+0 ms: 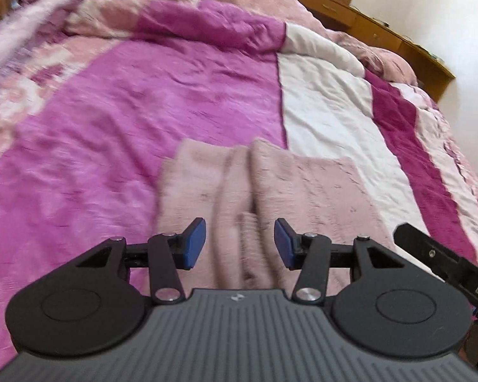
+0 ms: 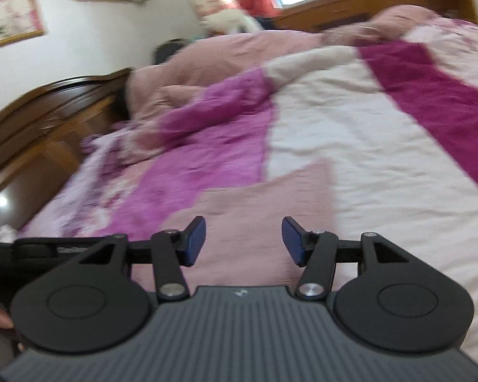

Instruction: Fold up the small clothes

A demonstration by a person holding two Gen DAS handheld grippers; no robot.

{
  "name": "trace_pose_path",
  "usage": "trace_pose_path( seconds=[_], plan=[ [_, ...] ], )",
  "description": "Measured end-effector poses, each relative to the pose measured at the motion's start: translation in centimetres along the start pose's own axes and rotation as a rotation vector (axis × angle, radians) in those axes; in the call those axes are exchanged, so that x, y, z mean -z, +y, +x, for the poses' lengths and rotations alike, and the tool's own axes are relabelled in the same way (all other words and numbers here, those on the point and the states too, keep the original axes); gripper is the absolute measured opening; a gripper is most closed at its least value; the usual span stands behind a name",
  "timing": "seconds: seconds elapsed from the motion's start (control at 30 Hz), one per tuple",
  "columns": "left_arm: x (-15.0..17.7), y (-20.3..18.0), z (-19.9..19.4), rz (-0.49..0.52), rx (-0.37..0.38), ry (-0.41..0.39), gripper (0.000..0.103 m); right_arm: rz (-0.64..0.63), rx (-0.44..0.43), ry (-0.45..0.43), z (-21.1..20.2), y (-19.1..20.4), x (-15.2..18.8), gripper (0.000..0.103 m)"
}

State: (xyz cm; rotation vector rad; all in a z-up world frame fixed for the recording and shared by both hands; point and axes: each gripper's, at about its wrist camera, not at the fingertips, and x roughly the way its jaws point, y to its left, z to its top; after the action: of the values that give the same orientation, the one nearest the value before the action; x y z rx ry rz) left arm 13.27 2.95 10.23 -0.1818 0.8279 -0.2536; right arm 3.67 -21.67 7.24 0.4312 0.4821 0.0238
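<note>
Lying on the bed (image 1: 118,146), the pink towel (image 1: 302,191) looks soft, light and floppy. The left claw (image 1: 240,244) and right claw (image 2: 243,242) hang over the pink towel, both half open and empty. Its corners look best to pinch.

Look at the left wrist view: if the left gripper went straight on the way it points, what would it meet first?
Probably the pink garment lying on the bedspread. The left gripper stands open and empty, with the garment's bunched middle fold straight ahead, though depth is unclear.
</note>
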Motion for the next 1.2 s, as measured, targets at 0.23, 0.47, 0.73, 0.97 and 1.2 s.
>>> trace_pose_path(
  seconds=[0.23,0.47,0.73,0.97,1.2],
  plan=[
    [0.0,-0.3,4.0,-0.024,-0.029,0.046,0.056,0.039,0.135,0.014,0.9,-4.1,0.4,0.057],
    [0.2,-0.2,4.2,-0.101,0.119,0.031,0.07,0.058,0.182,0.056,2.1,-5.5,1.7,0.056],
    [1.3,-2.2,5.5,0.019,0.05,-0.011,0.07,0.07,0.167,0.051,1.9,-5.7,1.9,0.056],
    [2.4,-3.2,5.9,0.062,0.014,-0.047,0.062,0.065,0.173,0.05,2.1,-5.8,2.2,0.056],
    [2.4,-3.7,4.3,0.062,0.054,-0.154,0.024,0.073,0.133,0.042,2.2,-5.3,2.2,0.056]
  ],
)
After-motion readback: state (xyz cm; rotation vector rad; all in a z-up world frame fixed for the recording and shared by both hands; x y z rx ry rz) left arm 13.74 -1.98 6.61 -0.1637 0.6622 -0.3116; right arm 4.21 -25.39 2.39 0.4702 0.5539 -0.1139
